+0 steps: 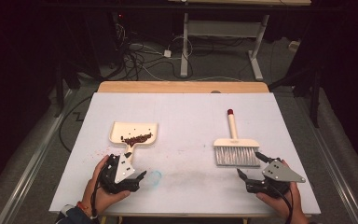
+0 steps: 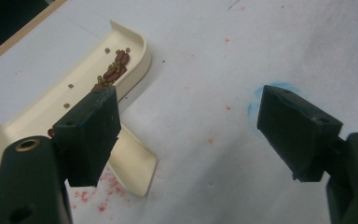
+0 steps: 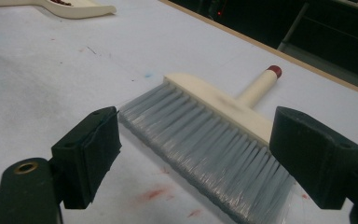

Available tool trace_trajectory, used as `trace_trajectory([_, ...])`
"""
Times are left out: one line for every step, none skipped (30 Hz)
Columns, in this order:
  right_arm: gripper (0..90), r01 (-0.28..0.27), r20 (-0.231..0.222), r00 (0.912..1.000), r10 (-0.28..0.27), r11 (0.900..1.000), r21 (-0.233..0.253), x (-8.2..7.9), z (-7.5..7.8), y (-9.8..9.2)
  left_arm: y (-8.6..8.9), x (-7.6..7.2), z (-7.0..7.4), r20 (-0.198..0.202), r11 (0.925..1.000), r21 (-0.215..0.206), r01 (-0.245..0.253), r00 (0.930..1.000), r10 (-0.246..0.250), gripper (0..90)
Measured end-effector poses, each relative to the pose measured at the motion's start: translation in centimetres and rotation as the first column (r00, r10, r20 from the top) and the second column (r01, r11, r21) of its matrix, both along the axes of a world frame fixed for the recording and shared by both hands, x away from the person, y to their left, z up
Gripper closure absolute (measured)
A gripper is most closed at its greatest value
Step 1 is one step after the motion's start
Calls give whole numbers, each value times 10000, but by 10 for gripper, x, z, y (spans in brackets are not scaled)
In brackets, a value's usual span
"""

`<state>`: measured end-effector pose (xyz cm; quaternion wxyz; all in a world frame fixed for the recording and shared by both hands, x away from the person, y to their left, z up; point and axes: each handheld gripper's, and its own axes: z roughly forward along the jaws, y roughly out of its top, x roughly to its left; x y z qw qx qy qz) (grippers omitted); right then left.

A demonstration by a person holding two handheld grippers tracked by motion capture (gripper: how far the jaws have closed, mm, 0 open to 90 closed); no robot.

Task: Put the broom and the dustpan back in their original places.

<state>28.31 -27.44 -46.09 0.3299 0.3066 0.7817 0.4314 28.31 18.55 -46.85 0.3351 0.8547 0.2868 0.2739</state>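
A cream dustpan (image 1: pixel 134 128) lies at the table's left with dark red beans (image 1: pixel 136 139) in it, its handle pointing toward me. In the left gripper view the beans (image 2: pixel 114 70) and some small green ones sit in the pan (image 2: pixel 79 86). My left gripper (image 1: pixel 133 165) is open just near the handle end (image 2: pixel 133 163), holding nothing. A cream hand brush (image 1: pixel 235 147) with grey bristles and a red-tipped handle (image 1: pixel 230 112) lies at the right. My right gripper (image 1: pixel 251 164) is open just before the bristles (image 3: pixel 214 140), its jaws wide on either side of them.
The white table cover (image 1: pixel 186 116) carries red stains (image 2: pixel 100 193) beside the dustpan handle and a faint blue ring (image 1: pixel 154 176) near the left gripper. Beyond the table's far wooden edge (image 1: pixel 182 87) are cables and a desk frame (image 1: pixel 221 42) on the floor.
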Motion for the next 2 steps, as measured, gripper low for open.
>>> trace_trajectory([164,0,6,10000,0,10000,-15,0,0,0,0,0,0,-6,10000,-2,13,10000,-13,214])
trace_trajectory([164,4,27,10000,-4,10000,-29,0,0,-1,-1,0,0,-12,10000,-6,16,10000,-16,214])
